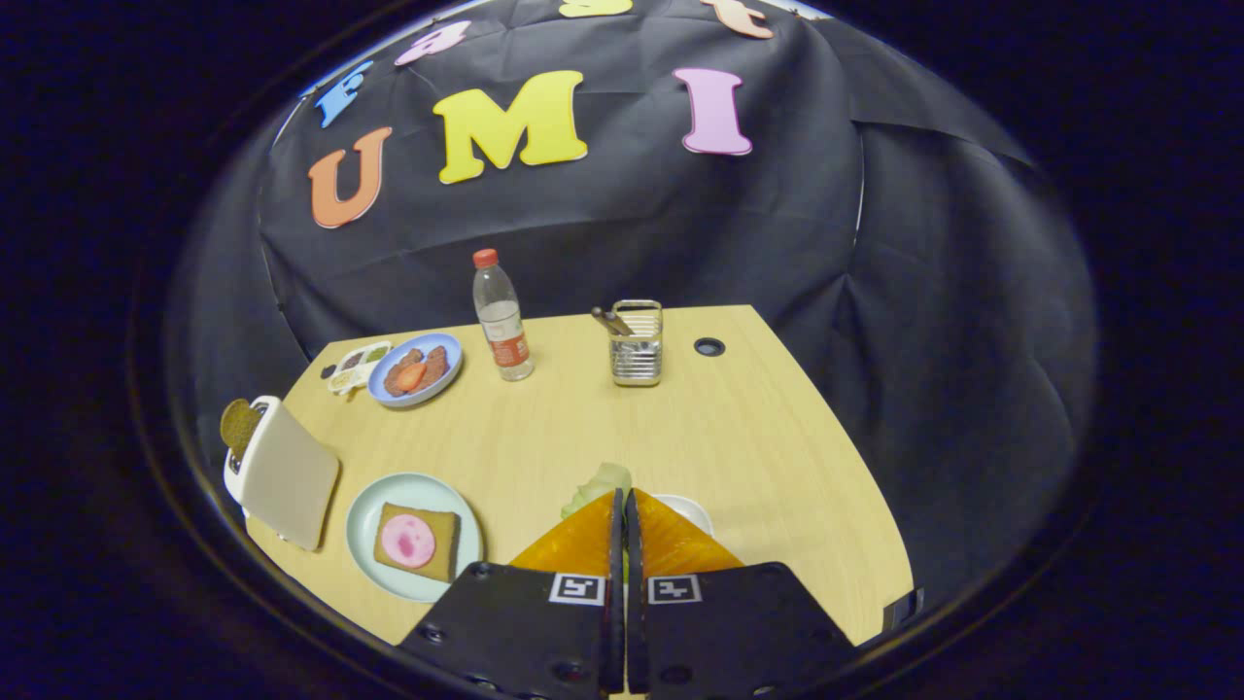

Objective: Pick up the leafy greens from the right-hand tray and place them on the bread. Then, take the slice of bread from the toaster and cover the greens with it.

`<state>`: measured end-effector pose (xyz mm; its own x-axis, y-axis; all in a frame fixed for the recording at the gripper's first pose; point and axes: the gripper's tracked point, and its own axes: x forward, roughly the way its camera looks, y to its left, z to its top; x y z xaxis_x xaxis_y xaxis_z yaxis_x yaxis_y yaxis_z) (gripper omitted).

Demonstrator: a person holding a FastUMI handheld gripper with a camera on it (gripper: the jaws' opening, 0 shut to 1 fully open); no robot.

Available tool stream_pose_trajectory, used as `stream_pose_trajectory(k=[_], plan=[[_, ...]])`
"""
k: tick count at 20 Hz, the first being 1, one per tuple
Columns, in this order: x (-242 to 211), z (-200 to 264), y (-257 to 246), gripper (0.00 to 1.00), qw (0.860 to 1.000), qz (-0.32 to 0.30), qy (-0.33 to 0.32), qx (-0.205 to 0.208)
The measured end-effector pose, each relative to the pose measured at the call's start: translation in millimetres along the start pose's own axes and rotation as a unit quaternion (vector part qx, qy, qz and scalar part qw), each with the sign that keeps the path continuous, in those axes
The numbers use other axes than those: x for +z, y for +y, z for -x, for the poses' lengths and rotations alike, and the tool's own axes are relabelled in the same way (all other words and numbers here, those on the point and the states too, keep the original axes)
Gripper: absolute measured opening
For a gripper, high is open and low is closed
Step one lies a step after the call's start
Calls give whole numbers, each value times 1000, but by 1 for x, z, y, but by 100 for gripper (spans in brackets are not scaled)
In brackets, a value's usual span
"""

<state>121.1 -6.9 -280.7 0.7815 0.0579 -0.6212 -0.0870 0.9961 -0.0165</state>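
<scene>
At lower left the toaster (282, 476) holds its slice; the bread (416, 542) waits on its plate. Your fingers (623, 496) look pinched on the greens (600, 483) at lower centre: light, limp, tearable, so hold the bunch

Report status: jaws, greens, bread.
Gripper jaws closed together, leafy greens at the tips, grip unclear. Bread on its plate, uncovered. Toaster slice not yet taken. Path clear.

A water bottle (502, 316) with a red cap is stood upright at the far side of the wooden table (739, 428). A blue plate (416, 369) of food and a small divided tray (355, 366) are seen to its left, a metal utensil holder (637, 346) to its right.
</scene>
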Motion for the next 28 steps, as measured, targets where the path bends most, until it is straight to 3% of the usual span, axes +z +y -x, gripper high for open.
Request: stream_pose_trajectory(k=[7,16,19,28], plan=[[-13,40,120,2,999,16,-1,42],[-46,29,257,2,992,32,48,110],[-57,5,271,2,990,11,74,119],[-67,-74,238,2,990,34,117,65]])
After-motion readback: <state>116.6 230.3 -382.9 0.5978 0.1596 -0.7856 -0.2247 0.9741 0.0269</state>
